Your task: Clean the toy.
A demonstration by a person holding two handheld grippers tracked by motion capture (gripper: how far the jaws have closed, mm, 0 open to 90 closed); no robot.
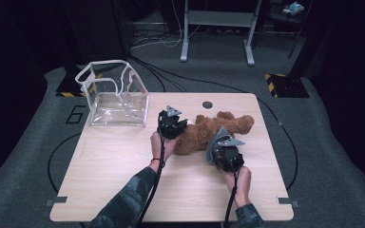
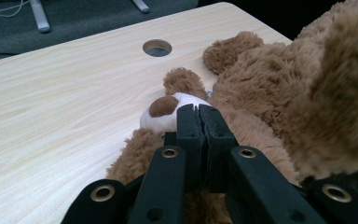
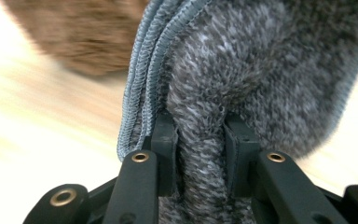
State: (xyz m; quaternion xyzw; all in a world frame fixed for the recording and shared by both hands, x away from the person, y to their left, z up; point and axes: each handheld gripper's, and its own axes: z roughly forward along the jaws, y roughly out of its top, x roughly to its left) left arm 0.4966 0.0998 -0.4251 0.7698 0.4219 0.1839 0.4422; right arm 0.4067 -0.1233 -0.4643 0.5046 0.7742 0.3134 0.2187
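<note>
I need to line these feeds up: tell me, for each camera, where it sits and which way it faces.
High view: above the person's side, looking forward and down on the table; forearms, hands, left gripper and right gripper show.
Left gripper view: rides on that gripper, looking along its shut jaws at the teddy bear.
Right gripper view: looks along its jaws, clamped on a grey knitted cloth.
Shared: the teddy bear and wooden tabletop in the high and left gripper views.

Clear plastic bag [image 1: 116,97] on table [image 1: 123,166]
</note>
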